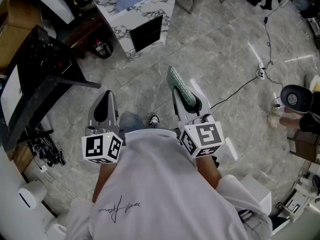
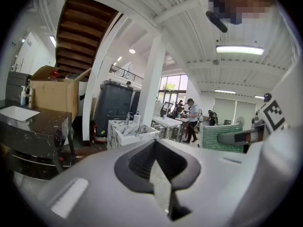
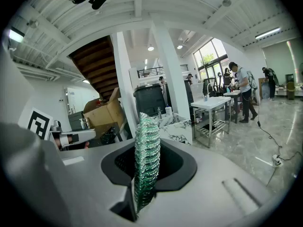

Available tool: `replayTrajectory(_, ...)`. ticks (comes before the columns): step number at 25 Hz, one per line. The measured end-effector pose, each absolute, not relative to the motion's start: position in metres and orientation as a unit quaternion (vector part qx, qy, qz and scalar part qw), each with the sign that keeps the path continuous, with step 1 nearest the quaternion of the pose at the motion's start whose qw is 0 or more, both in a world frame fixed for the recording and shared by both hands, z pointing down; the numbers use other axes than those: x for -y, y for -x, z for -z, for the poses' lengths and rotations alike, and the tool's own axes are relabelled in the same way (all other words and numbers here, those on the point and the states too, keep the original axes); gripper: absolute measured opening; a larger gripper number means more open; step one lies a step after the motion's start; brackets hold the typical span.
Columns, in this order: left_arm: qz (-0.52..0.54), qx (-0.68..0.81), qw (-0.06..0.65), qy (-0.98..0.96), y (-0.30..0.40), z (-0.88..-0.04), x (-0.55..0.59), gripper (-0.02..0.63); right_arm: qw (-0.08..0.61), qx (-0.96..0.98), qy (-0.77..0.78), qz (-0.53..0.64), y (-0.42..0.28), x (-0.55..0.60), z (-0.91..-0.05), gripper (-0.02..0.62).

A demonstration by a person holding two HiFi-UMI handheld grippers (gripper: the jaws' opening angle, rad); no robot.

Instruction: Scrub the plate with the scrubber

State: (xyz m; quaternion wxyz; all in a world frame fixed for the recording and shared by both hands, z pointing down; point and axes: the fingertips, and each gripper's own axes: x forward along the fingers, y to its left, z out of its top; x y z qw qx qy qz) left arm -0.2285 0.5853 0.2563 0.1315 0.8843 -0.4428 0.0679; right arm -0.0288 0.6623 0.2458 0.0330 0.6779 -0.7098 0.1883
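Head view: the right gripper (image 1: 186,98) clamps a green scrubber (image 1: 177,81), whose long axis points far and slightly left. The left gripper (image 1: 105,101) hangs beside it, well apart. A marble sink unit (image 1: 150,6) stands far ahead; a pale blue round shape (image 1: 131,0) lies in its basin, possibly the plate, though I cannot confirm it.

Left gripper view: the left gripper (image 2: 155,164) is closed with nothing between its jaws. The sink unit (image 2: 128,131) stands ahead and slightly left.

Right gripper view: the right gripper (image 3: 144,174) pinches the scrubber (image 3: 147,136) upright. The sink unit (image 3: 176,126) lies just right of it, so the scrubber tip seems nearer.
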Motion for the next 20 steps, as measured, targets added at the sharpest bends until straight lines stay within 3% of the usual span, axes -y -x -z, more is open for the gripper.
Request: replayTrajectory(20, -0.089, 0.418, 0.166, -0.889, 0.169, -0.266, -0.422, 0.054, 0.032, 0.703, -0.662, -0.258, -0.019, -0.519, -0.253, 0.052)
